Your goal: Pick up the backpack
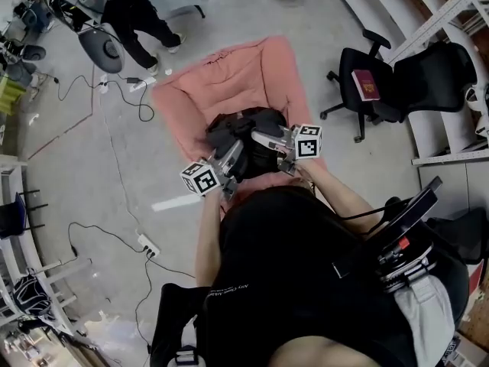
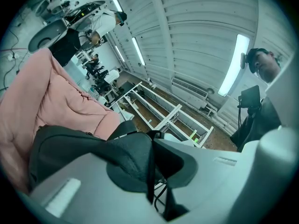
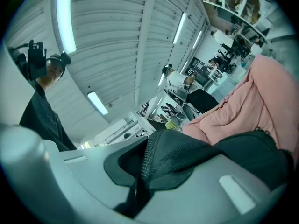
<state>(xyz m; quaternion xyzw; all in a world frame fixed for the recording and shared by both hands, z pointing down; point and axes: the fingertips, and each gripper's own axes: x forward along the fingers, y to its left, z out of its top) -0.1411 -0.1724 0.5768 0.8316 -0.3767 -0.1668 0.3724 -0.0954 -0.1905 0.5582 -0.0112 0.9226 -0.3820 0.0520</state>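
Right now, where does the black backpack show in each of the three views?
Head view: centre of frame, backpack over the pink cushion.
Left gripper view: backpack lower left, its strap pinched in the jaws, pink cushion behind at left.
Right gripper view: backpack lower right, strap pinched in the jaws, pink cushion above at right.
Shared landmark: the pink cushion.

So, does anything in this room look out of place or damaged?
Nothing looks spilled or broken, and the backpack seems intact. Two small oddities: a red book lies on the seat of the black office chair, and loose cables with a power strip trail across the floor.
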